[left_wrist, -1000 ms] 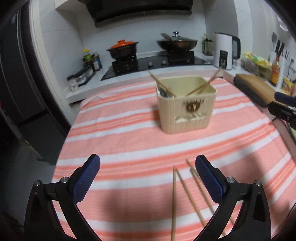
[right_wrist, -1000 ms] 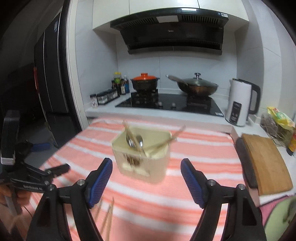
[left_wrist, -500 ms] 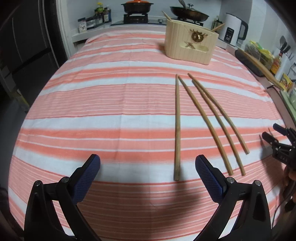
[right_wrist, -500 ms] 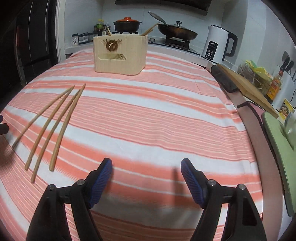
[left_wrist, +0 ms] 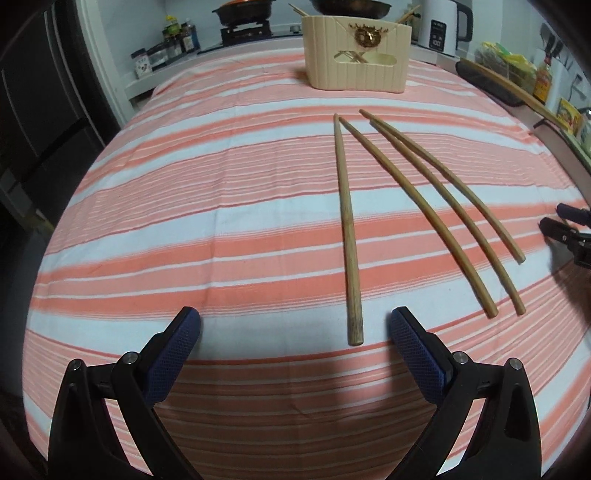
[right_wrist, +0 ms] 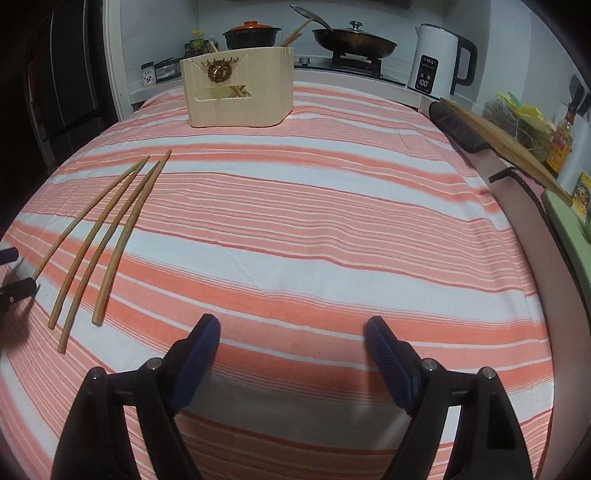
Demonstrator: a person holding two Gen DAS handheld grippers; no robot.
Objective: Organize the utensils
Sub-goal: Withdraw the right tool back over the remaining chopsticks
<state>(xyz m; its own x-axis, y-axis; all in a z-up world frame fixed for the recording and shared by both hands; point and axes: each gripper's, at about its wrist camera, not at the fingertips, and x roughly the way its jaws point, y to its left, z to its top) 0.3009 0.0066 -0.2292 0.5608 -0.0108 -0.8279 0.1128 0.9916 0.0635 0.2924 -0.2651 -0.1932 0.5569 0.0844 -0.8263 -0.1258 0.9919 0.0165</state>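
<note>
Several wooden chopsticks [left_wrist: 347,229] lie side by side on the striped cloth; they also show in the right wrist view [right_wrist: 122,229] at the left. A cream utensil holder [left_wrist: 356,59] with chopsticks in it stands at the far end, also in the right wrist view [right_wrist: 240,92]. My left gripper [left_wrist: 295,339] is open and empty, low over the cloth, with the near end of the leftmost chopstick between its fingers. My right gripper [right_wrist: 291,350] is open and empty, to the right of the chopsticks.
The table wears a pink and white striped cloth [left_wrist: 207,206]. A wooden cutting board [right_wrist: 495,136] lies along the right edge. A white kettle [right_wrist: 436,59], a wok [right_wrist: 354,42] and an orange-lidded pot [right_wrist: 253,33] stand on the counter behind.
Both grippers dropped from high over the holder to low over the near cloth. The left gripper moved closer to the chopsticks' near ends. Both stayed open.
</note>
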